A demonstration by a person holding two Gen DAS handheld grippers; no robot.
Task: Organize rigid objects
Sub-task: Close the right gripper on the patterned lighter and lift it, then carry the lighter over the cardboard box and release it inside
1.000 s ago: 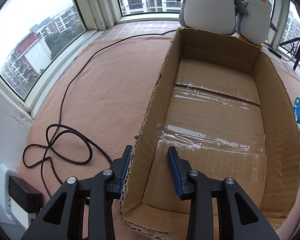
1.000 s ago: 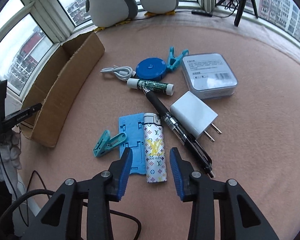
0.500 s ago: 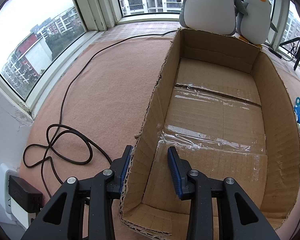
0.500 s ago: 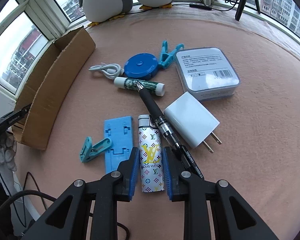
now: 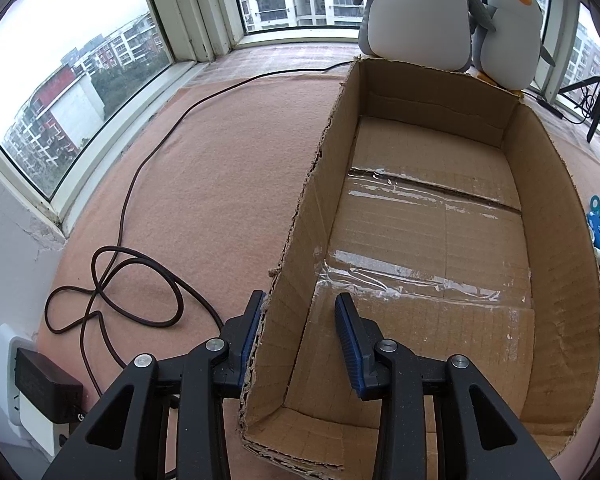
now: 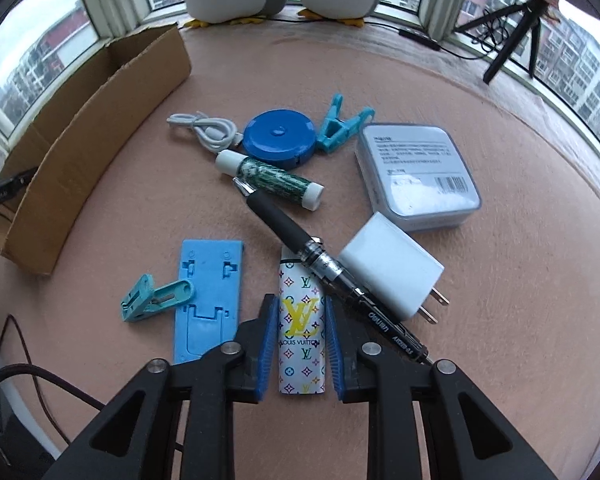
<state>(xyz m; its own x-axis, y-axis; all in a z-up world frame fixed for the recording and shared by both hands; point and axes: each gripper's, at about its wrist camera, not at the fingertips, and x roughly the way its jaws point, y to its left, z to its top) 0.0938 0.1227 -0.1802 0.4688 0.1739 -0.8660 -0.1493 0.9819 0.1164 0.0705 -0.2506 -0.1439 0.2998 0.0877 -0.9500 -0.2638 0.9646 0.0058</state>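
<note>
An open cardboard box [image 5: 556,264] lies on the pink mat; it also shows at the left in the right wrist view [image 6: 100,120]. My left gripper [image 5: 298,340] is open and straddles the box's left wall, left finger touching its outside. My right gripper [image 6: 298,344] is closed around a white patterned lighter [image 6: 302,336] that lies flat on the mat, one finger on each long side. A black pen [image 6: 324,264] rests across the lighter's top end.
Around the lighter lie a blue phone stand [image 6: 208,296], a teal clip [image 6: 156,298], a white charger [image 6: 392,270], a clear case [image 6: 416,176], a blue tape measure [image 6: 280,138], a lip balm [image 6: 272,180] and a white cable [image 6: 204,130]. Two penguin plushes [image 5: 420,12] stand behind the box.
My right gripper has moved forward over the lighter and its fingers have narrowed onto the lighter's sides. My left gripper and the box have not moved.
</note>
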